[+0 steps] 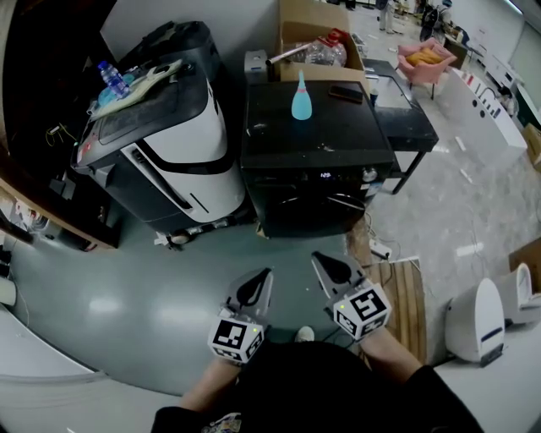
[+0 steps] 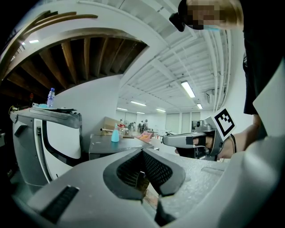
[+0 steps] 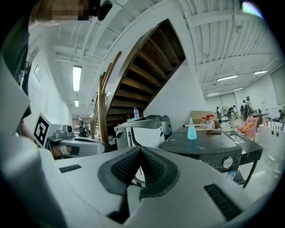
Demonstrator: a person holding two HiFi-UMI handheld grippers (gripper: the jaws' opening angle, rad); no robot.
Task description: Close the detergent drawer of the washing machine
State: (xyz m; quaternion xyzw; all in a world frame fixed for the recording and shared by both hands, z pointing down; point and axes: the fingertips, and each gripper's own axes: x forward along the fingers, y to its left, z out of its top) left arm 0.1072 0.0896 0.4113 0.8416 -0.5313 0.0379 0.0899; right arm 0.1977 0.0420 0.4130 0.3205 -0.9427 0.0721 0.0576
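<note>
1. Jaws on the left gripper (image 1: 260, 277) and the right gripper (image 1: 324, 260) are pressed together, with nothing between them.
2. The washing machine (image 1: 314, 135) stands well ahead of both jaws, its control panel (image 3: 222, 161) facing them.
3. No detergent drawer visibly juts from that panel. It looks flush, but it is too small to be sure.
4. If the drawer does stand proud, push it squarely inward with closed jaws. Check from closer range before pushing.

A teal bottle (image 1: 302, 97) is seen standing upright well ahead of the right gripper (image 1: 328, 265), with a cardboard box (image 1: 297, 25) set behind it. Ahead and left of the left gripper (image 1: 257, 281), a white-and-black machine (image 1: 173, 139) is topped by a water bottle (image 1: 112, 78). A pink chair (image 1: 425, 57) is placed far ahead to the right.
</note>
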